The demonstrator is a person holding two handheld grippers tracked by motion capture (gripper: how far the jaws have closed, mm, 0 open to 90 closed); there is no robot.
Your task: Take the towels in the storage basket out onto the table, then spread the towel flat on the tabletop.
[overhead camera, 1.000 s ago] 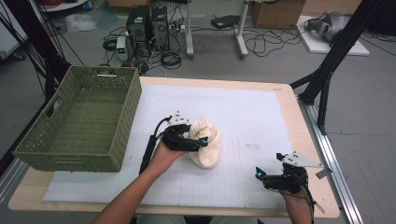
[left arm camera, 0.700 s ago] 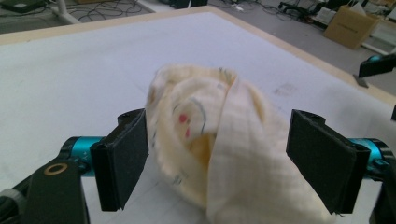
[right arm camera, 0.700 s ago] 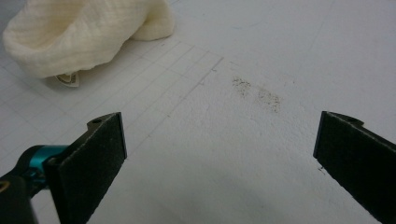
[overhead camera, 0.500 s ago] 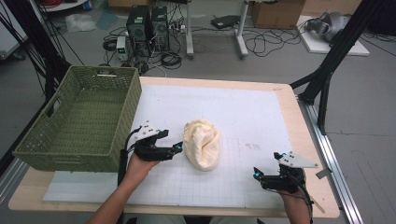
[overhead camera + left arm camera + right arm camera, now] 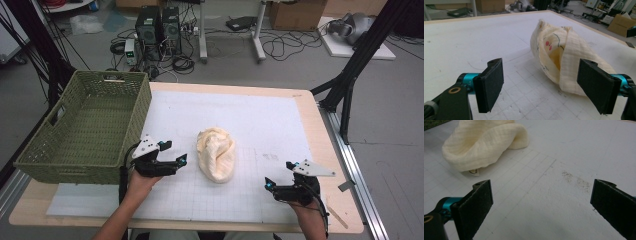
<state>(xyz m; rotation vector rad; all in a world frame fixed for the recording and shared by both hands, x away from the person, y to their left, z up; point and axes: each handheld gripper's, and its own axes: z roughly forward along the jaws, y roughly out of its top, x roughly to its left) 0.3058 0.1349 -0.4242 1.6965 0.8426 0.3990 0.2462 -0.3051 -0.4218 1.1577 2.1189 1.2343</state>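
Cream cloth (image 5: 216,154): bunched mid-table, right of the basket (image 5: 85,130).
Left gripper (image 5: 176,161): wide open, empty, just beside it.
Right gripper (image 5: 270,184): wide open, empty (well apart).
Risk: I pinch one loose fold; the bundle unrolls.

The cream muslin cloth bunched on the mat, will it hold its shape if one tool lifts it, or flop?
The cream muslin cloth lies in soft, loose folds, so it will probably droop and unfurl when lifted. The thin, crinkled weave suggests it is light. Pushed across the white grid mat, it would likely bunch or drag rather than roll.
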